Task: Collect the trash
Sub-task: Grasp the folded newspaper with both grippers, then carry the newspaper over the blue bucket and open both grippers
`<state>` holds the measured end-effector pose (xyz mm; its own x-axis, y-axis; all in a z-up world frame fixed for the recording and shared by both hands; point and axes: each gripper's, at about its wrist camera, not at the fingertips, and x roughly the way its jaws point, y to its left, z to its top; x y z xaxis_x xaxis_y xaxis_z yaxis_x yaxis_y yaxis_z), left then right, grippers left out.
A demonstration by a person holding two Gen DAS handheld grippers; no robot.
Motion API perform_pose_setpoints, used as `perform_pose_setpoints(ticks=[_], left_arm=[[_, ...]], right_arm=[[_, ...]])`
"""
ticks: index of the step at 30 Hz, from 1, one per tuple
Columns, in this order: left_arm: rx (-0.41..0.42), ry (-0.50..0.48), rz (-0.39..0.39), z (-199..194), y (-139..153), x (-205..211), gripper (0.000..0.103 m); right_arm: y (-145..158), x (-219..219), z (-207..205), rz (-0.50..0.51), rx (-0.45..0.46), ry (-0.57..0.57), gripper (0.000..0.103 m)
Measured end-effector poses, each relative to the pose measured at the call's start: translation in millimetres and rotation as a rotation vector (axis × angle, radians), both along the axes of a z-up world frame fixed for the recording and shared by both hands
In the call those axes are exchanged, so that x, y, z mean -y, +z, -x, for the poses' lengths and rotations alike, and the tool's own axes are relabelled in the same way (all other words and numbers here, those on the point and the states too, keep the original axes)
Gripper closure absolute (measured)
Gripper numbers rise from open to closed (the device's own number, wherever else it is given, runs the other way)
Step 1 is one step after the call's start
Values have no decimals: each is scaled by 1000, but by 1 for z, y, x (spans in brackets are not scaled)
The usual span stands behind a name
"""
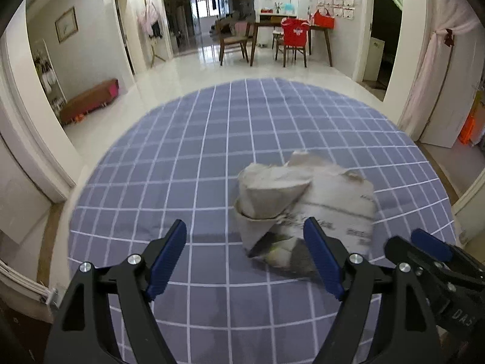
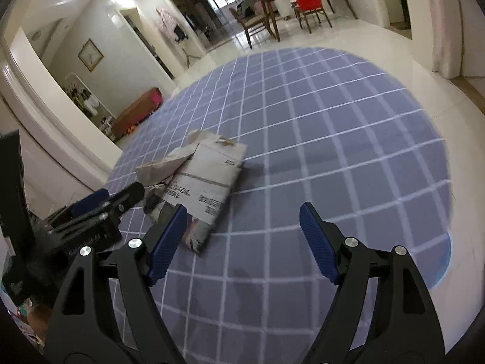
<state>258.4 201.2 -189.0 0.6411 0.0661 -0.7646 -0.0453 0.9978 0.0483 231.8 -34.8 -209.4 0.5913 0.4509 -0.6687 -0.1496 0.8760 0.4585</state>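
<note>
- Blue-grey checked cloth (image 1: 212, 139) with thin white lines covers the round surface; a pale glossy tiled floor (image 1: 194, 66) lies all around it.
- A crumpled bundle of newspaper (image 1: 306, 203), grey-white with printed columns and a folded flap on top, lies on the cloth toward the near side of the surface.
- The left gripper (image 1: 245, 257) hangs over the cloth with its blue-padded jaws spread wide; nothing sits between them. Its right pad stands in front of the lower edge of the newspaper, and I cannot tell whether it touches the paper.
- The right gripper (image 2: 242, 242) is likewise apart and empty, angled down at bare cloth, with the newspaper (image 2: 200, 176) off to its left, just behind its left pad.
- Each gripper shows at the edge of the other's view, so the two sit close side by side with the newspaper near them both.
- Far across the floor stand a wooden dining table (image 1: 291, 27) and chairs, one draped with a red garment (image 1: 295, 33).
- A low brown bench (image 1: 91, 100) sits against the left wall.
</note>
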Motion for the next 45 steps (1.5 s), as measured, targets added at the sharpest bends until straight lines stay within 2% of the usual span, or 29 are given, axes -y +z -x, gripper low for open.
perform_pose_setpoints(ticks=[6,8,9,10,11,13,16,21,28,32,39,45], left_arm=[[-8,-20,10,-15,-18,-7,28],[-12,-40,50,-18,-20,-11,42],[-16,-53,71,-19,-22,-14,45],[-22,-68,83,-20,-23,-14,52],[-25,-79,85,-22,-25,-13,61],[-38,-97,81,-25,-28,-10,70],[-33,-83,38,-24,-28,-1,72],[-1,-88,29,-14,-13,14,75],[73,-140,7,5,21,61,75],[112,-195,-6,21,37,103,74],[144,-328,-24,49,48,202,74],[136,-473,-52,70,36,300,74]], right_arm=[[-4,-26,-14,41,11,25,28],[-4,-30,-17,47,12,44,30],[-5,-35,-19,55,12,60,39],[-4,-44,-22,54,10,74,45],[-5,-51,-25,53,6,89,56],[-3,-65,-28,93,18,95,63],[-5,-67,-27,89,28,93,68],[7,-55,-13,87,70,71,69],[39,2,20,68,143,6,69],[53,47,42,73,182,-52,69],[60,137,85,75,219,-191,67],[47,233,123,50,210,-336,67]])
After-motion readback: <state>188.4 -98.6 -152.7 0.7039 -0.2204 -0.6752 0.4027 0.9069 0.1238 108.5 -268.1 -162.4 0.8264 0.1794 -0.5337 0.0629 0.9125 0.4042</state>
